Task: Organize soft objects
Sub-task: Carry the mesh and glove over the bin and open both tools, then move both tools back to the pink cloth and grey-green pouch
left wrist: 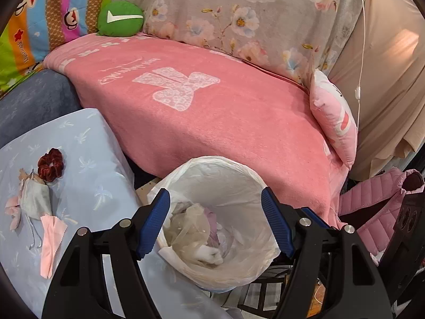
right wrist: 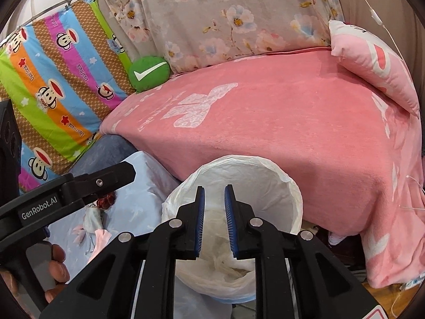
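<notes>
Both grippers are held over the lined bin (left wrist: 220, 220): the left gripper (left wrist: 215, 222) is spread wide and empty, the right gripper (right wrist: 214, 223) is parted narrowly, nothing gripped. Soft scraps (left wrist: 196, 226) are seen inside the bin; a scrunchie (left wrist: 51, 164) and cloths (left wrist: 51, 239) are left on the blue sheet (left wrist: 87, 175).

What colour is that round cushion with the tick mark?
Green, with a white tick; the round cushion shows best in the right wrist view.

blanket (left wrist: 212, 122): pink fleece, matt | bin liner (left wrist: 239, 175): thin glossy plastic
</notes>
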A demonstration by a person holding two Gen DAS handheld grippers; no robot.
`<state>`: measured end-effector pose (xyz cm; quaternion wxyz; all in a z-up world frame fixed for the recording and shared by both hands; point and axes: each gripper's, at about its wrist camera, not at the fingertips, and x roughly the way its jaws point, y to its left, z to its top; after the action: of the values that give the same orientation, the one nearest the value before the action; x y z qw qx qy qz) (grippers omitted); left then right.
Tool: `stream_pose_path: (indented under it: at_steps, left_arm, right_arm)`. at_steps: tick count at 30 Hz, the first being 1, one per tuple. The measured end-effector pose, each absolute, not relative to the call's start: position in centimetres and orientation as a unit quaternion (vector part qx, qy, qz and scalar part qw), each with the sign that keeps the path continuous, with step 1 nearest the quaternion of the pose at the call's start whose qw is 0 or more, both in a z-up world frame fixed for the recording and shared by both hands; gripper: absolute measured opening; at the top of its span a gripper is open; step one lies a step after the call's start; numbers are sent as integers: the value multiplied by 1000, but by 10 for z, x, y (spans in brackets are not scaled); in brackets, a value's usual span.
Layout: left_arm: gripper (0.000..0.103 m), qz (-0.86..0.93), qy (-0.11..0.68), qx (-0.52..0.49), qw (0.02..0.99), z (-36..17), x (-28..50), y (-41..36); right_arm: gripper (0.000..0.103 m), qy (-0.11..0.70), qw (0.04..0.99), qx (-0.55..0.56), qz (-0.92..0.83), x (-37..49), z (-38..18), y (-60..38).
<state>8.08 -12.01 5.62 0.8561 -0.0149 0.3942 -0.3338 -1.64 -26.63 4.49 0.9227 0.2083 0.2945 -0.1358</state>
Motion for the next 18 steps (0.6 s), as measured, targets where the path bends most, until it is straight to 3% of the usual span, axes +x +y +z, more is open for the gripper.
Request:
stream_pose_path:
  at_steps: [18]
  left_arm:
    - [68, -265, 405, -42, 874, 30, 93, -57]
  right_arm:
    - [22, 315, 927, 183, -94, 1, 39, -219]
